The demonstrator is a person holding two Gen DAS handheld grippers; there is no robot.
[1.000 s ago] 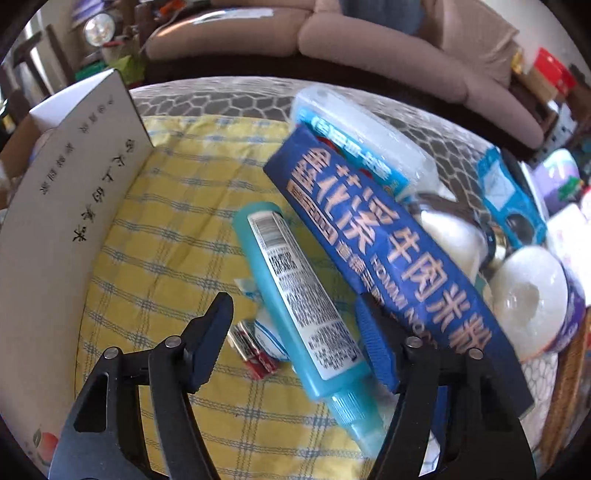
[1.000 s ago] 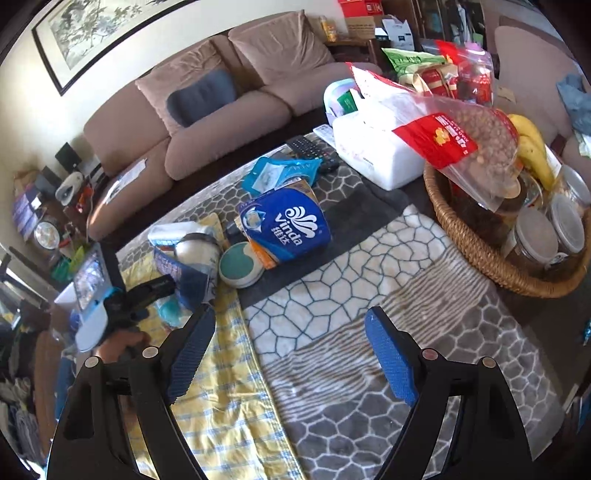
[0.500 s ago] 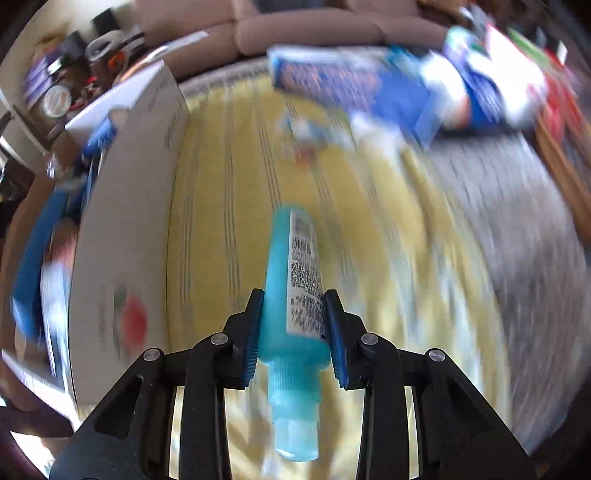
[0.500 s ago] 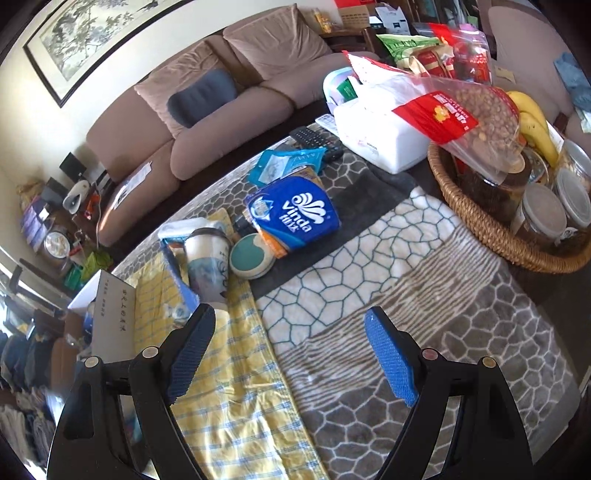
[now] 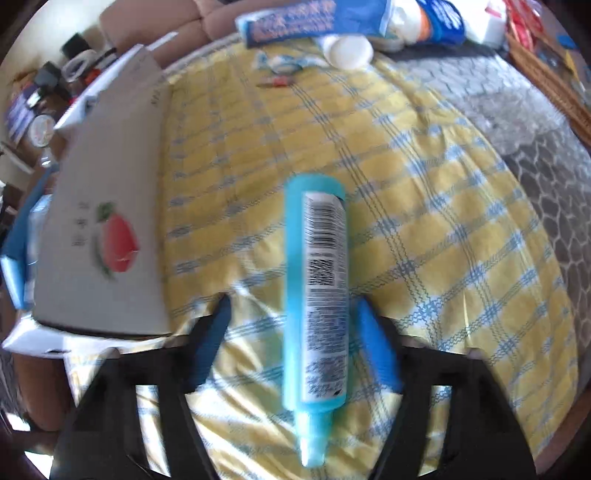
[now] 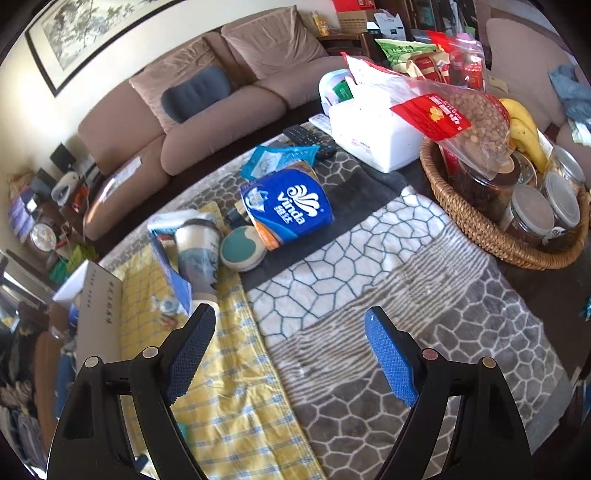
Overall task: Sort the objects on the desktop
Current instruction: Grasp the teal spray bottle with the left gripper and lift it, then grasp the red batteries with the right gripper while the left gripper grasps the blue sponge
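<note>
My right gripper (image 6: pixel 290 325) is gaping wide, empty, near the blue "Vinda" tissue pack (image 6: pixel 291 210). My left gripper (image 5: pixel 293 317) is just loosening around the barcode-labelled teal plastic bottle (image 5: pixel 317 277).

Living room: sofa (image 6: pixel 207 110), framed painting (image 6: pixel 85 33)

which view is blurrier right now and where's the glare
Left wrist view: motion-smeared, with soft print on the teal bottle and the white box; sunlight glares off the yellow cloth near the left tongs. Right wrist view: sharp, fisheye-bent edges, bright patch on the grey blanket.
</note>
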